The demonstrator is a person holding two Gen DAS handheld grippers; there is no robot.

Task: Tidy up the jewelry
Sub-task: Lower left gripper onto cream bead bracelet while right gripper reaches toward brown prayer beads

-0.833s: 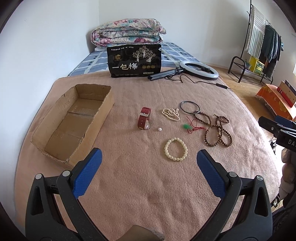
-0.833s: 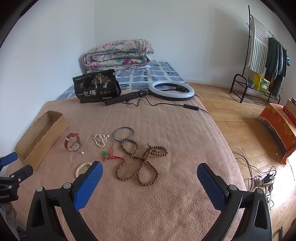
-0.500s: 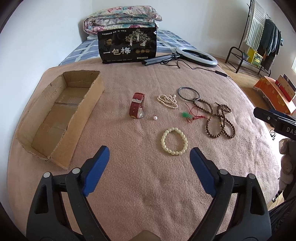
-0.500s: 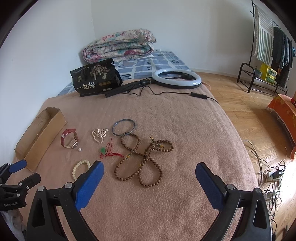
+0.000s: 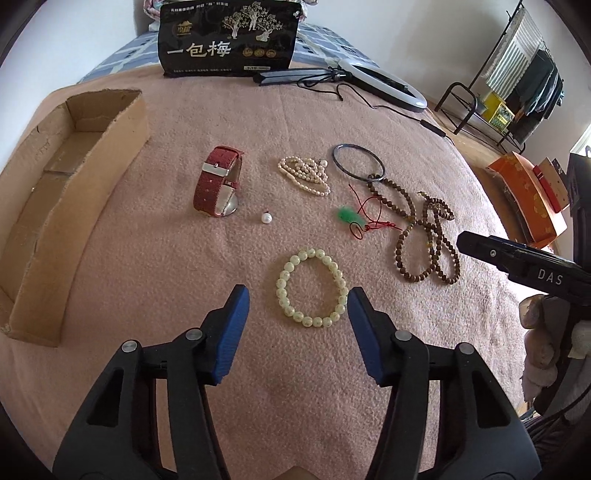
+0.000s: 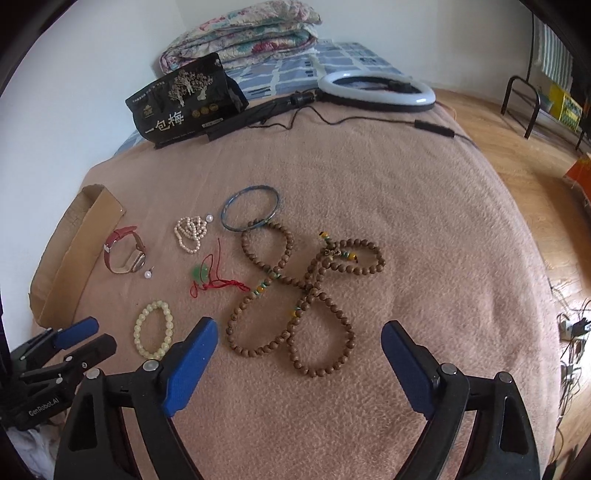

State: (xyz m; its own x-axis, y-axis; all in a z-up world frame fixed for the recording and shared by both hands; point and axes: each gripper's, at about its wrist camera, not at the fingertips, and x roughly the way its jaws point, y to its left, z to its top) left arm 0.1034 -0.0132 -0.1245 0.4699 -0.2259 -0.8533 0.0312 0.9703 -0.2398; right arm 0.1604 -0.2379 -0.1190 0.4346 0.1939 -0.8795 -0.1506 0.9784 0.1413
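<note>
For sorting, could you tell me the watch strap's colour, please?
Red leather watch strap; clearest in the left wrist view.

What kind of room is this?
Probably a bedroom: a folded quilt lies at the far end of the bed's brown blanket, and a clothes rack stands by the wall.

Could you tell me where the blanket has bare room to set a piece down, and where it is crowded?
Bare blanket lies between the cardboard box and the red watch, and past the brown bead strand toward the ring light. It is crowded around the green pendant, pearl strand and bangle.
</note>
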